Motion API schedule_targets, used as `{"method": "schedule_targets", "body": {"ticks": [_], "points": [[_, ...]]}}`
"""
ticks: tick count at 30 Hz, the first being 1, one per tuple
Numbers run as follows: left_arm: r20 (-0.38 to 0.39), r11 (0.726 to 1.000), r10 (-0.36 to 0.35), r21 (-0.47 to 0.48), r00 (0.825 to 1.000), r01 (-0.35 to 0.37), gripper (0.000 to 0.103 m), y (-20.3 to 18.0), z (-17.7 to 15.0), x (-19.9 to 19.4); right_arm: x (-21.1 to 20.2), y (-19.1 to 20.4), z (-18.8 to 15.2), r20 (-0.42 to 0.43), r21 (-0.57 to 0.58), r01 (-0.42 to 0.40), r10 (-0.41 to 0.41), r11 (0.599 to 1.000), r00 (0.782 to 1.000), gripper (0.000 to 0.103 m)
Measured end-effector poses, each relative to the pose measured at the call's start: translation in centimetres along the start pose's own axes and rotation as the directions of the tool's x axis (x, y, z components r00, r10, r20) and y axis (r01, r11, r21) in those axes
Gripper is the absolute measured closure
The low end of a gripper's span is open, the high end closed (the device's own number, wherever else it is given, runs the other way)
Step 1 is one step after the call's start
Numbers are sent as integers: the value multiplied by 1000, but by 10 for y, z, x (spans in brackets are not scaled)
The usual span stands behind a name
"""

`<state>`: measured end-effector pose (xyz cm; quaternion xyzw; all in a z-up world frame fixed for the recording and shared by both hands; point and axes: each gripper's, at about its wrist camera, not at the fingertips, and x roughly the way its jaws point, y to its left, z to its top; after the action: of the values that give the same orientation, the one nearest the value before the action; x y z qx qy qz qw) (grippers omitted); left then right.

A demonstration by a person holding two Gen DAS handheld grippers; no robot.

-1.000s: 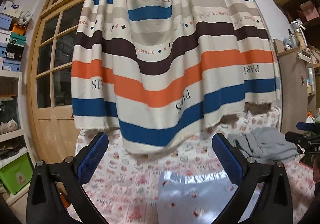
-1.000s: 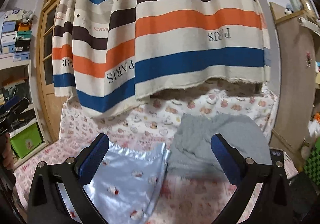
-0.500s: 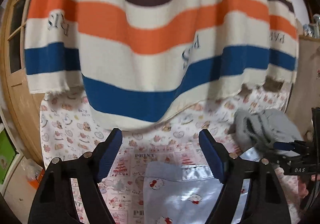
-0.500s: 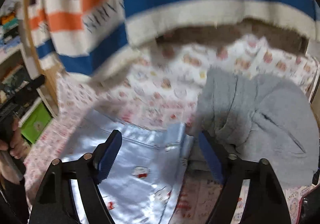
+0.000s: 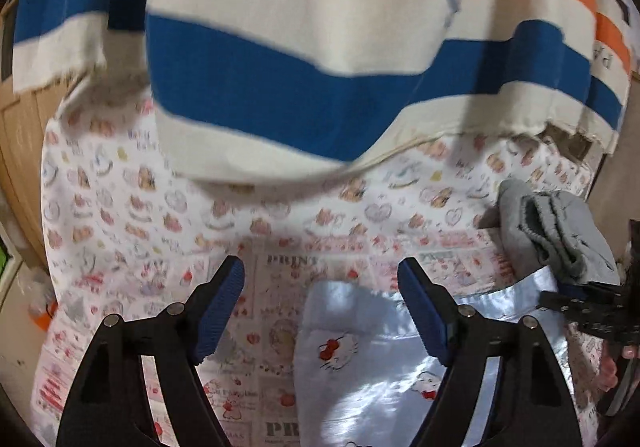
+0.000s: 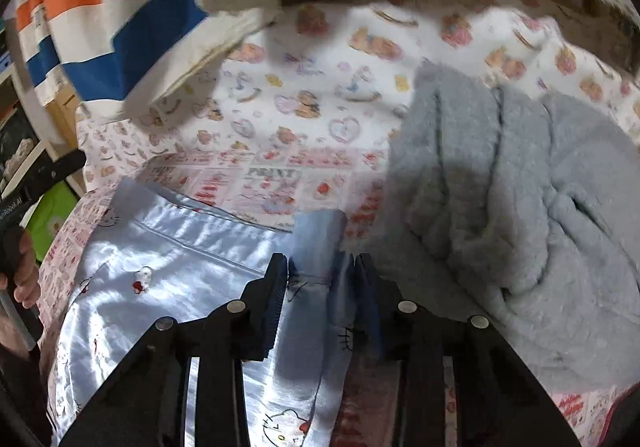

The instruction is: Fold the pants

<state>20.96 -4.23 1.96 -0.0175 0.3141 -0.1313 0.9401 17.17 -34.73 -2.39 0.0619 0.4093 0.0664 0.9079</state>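
Patterned sheet [image 5: 120, 231] covers the working surface, likely a bed; a striped blanket [image 5: 280, 87] hangs over its far side. Both views are motion-blurred.

Left: the left tool [image 5: 320, 311] hovers above the sheet with its jaws spread wide, holding nothing. It sits over the left upper corner of the pants [image 5: 360, 367], pale blue satin with a cat print, lying flat on the sheet. Judgement: it is placed to take that corner.

Centre to right: the right tool [image 6: 322, 279] has its jaws drawn in on a bunched fold at the pants' right upper edge, pinching the satin between the pads. Judgement: both top corners are being secured so the garment can be lifted and folded; the fold itself is not yet made.

Right: grey fleece [image 6: 520, 207] lies heaped just beside the pants, touching or overlapping the pinched edge; which, I cannot tell.

Hidden: the lower pants are cut off by both frames and covered by the tool bodies. Waistband or hem at the top is unclear.
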Motion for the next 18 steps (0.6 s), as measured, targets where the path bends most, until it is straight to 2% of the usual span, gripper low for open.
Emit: {"method": "schedule_targets", "body": {"ticks": [6,13,17,18], "points": [[-65,997,-33,-65,997,28,25,12,-8,16,-10,-10,-4,9,28,-24,23,999,1000,65],[-95,999,-37,-36,995,34,25,5,-14,28,4,-19,-1,28,63,-93,91,994,995,65],[-108,995,-85,-58,991,79,25,7,-16,31,5,-8,-3,33,1,-42,42,999,999,65],[-112,993,-107,-68,988,100,25,8,-15,32,5,-6,-3,38,-11,-17,17,1000,999,72]]}}
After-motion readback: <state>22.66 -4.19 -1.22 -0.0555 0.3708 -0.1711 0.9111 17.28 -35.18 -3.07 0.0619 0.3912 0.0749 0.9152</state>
